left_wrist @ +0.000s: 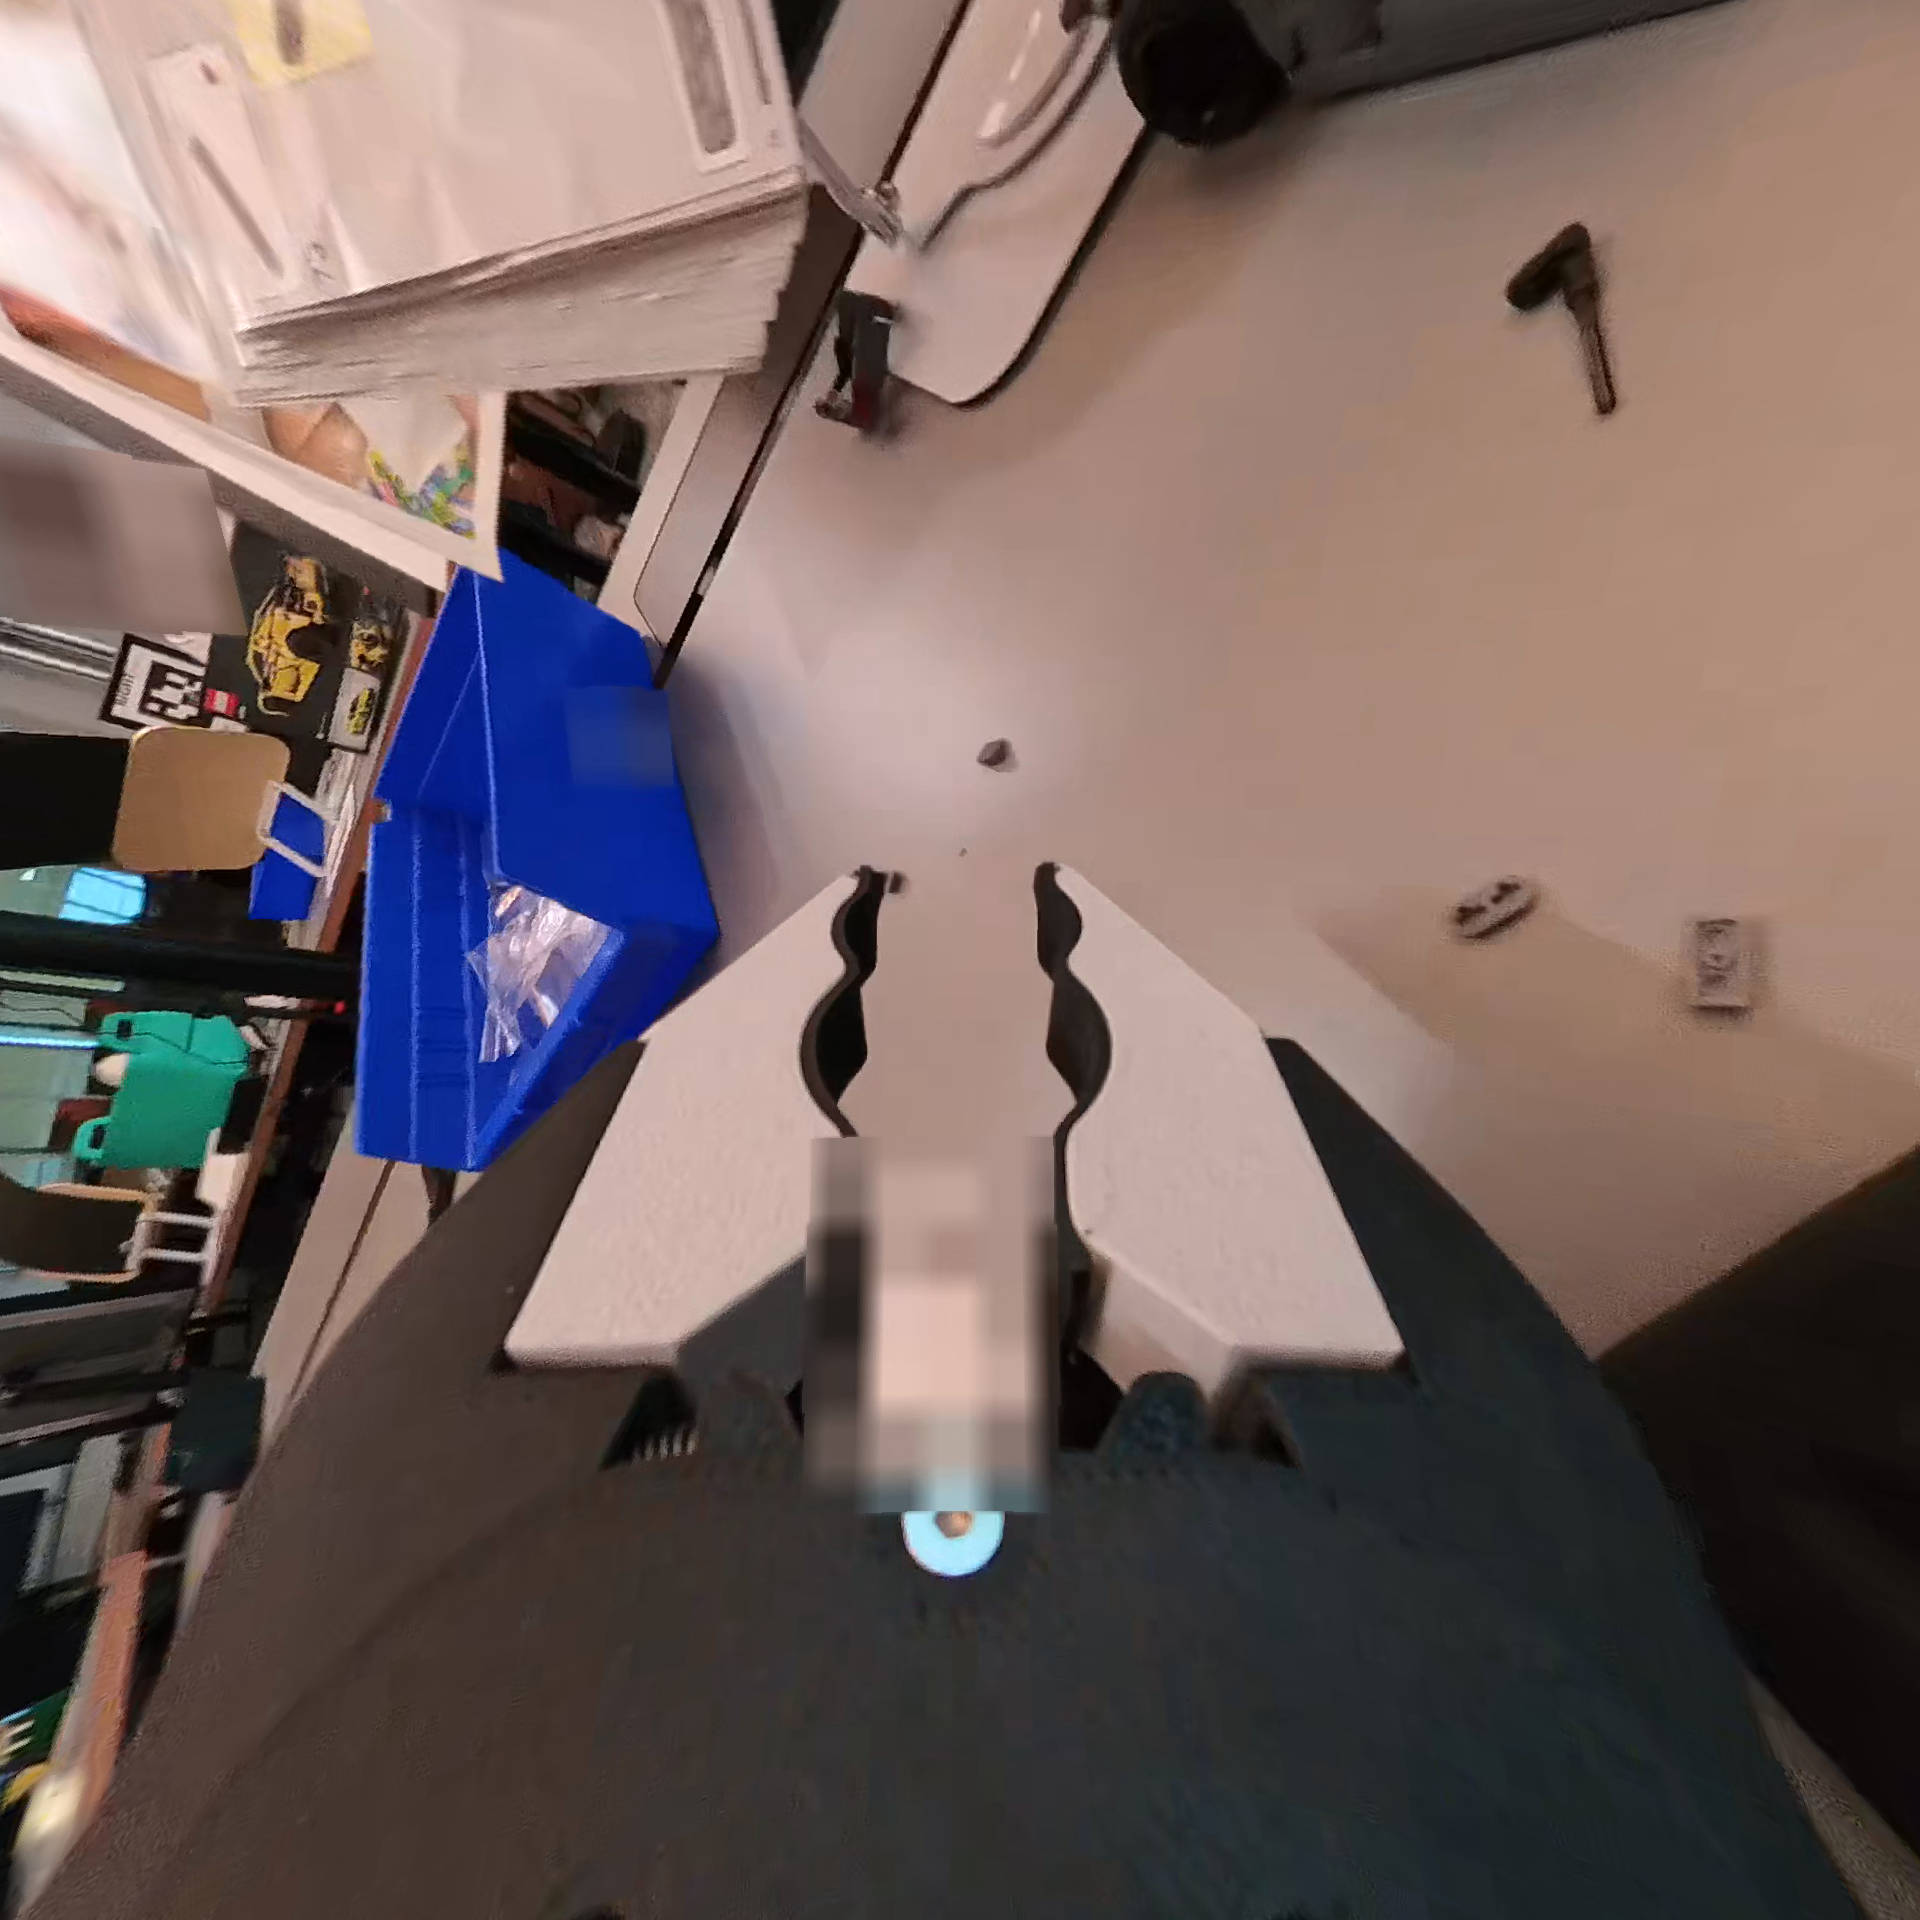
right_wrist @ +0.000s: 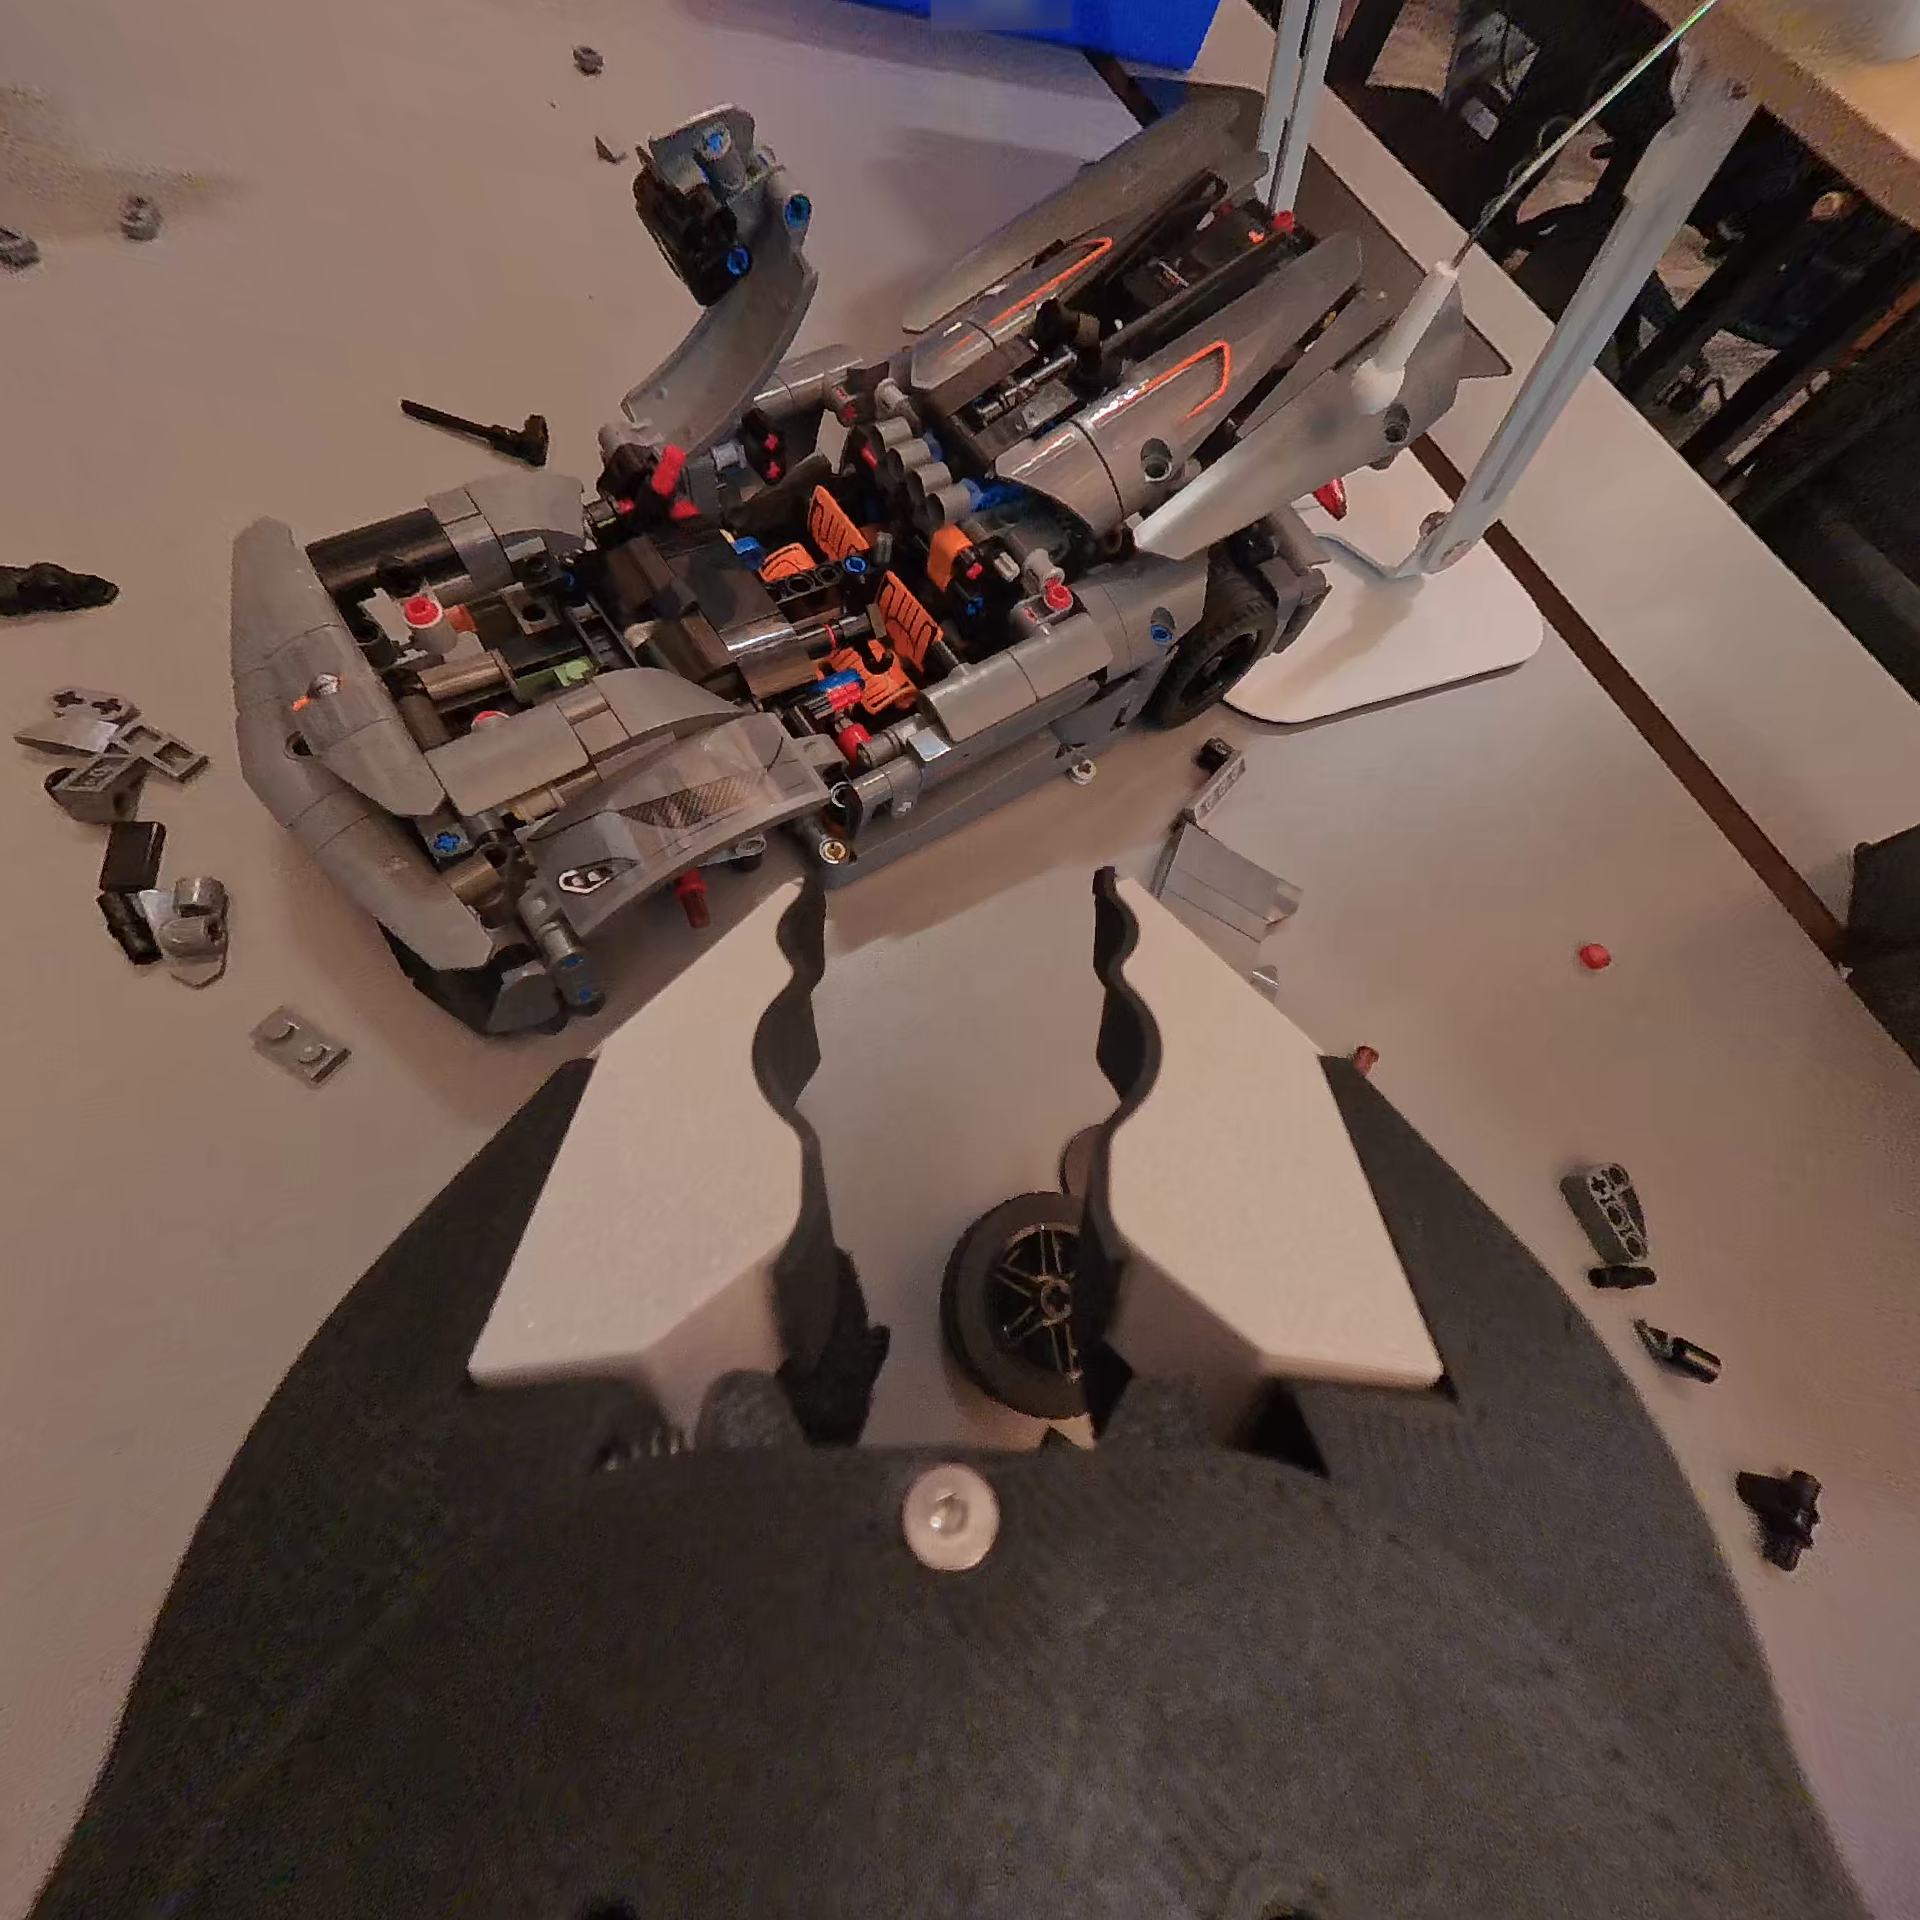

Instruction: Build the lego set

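The left gripper (left_wrist: 956, 878) had a broad black, rough-textured body that flared like a wing, with two pale grey wedge-shaped fingers (left_wrist: 717, 1122) lined on their inner faces with wavy black pads — a silver screw in a pale washer (left_wrist: 951, 1536) sat at the centre of the body. The right gripper (right_wrist: 961, 894) was built the same — black textured body, pale grey fingers (right_wrist: 665, 1195), scalloped black pads, and a silver screw (right_wrist: 949, 1519) in the middle.

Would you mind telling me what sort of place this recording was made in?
Probably an office or lab workbench given over to model building: a half-built grey car model amid loose pieces on a pale table, a blue parts bin, and stacked boxes.
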The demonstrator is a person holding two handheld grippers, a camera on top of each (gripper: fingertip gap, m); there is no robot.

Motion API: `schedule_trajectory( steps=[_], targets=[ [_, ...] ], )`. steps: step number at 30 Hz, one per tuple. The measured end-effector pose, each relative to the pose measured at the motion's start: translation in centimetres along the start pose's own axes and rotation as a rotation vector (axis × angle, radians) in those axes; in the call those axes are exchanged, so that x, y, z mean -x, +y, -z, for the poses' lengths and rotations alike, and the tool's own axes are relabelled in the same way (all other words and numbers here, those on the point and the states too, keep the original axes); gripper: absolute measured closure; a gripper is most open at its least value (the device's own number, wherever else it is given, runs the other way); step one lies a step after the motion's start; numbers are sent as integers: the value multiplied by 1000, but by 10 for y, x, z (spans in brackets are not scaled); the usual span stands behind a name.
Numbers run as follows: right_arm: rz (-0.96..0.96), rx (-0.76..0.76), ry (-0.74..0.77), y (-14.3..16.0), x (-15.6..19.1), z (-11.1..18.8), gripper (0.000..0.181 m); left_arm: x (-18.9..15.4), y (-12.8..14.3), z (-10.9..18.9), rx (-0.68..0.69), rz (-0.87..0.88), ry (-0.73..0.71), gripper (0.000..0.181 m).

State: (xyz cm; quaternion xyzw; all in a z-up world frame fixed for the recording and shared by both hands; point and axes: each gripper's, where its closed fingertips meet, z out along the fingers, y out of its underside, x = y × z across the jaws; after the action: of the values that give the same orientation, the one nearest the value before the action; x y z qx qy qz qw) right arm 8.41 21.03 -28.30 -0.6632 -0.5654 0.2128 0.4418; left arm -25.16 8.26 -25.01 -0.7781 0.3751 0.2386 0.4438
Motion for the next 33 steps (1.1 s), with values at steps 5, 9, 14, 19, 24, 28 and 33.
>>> schedule_trajectory(
  steps=[5,9,14,19,24,28,33],
  targets=[
    [-27,-32,-17,-7,2,-3,131,6,-22,-17,-59,104,110,150],
    [-105,-104,-28,-41,-1,3,131,-3,-79,-28,-129,83,187,144],
    [-152,-194,-84,-98,-2,0,122,-22,-138,-46,-206,42,263,137],
    [-133,-221,-71,-99,-5,-23,129,-48,-171,-63,-267,42,395,132],
    [-156,-193,-67,-74,-3,-30,131,-69,-189,-83,-261,17,472,118],
    [-187,-197,-46,-70,-13,-26,132,-82,-186,-93,-263,-15,493,124],
    [-179,-180,-41,-68,-14,-27,132,-85,-187,-96,-279,5,492,139]
  ],
)
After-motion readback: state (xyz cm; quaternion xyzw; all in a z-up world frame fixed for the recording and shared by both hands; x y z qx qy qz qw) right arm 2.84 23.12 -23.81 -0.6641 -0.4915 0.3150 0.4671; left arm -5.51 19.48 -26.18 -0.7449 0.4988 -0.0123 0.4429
